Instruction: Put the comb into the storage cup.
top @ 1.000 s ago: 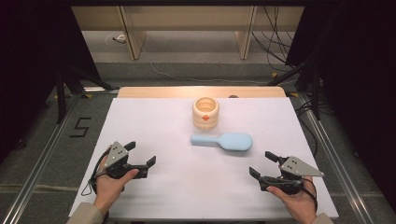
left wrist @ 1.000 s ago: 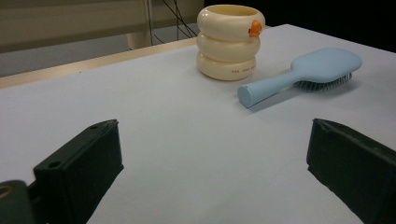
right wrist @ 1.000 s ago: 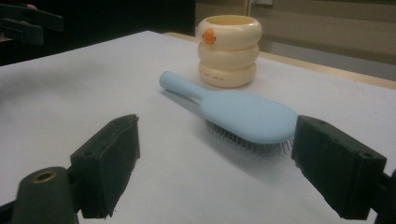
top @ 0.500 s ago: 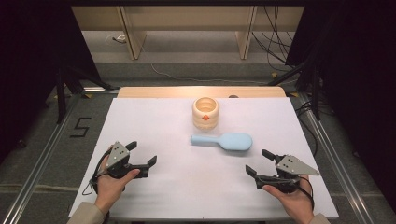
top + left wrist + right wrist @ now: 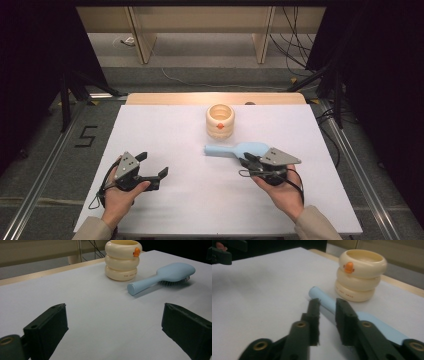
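On the white table (image 5: 165, 135), the right claw (image 5: 246, 161) has reached the hairbrush (image 5: 240, 149) handle (jaws just narrowed around it).

Hidden and cut off

Your right gripper (image 5: 250, 162) covers part of the hairbrush (image 5: 235, 149) handle; whether its pads press it you cannot tell. The cup (image 5: 123, 259) lettering is too small to read.

Right gripper (image 5: 246, 161) sits at the blue hairbrush (image 5: 239, 149) handle, jaws just closing; left gripper (image 5: 154, 167) rests apart, near the table's (image 5: 165, 130) front.
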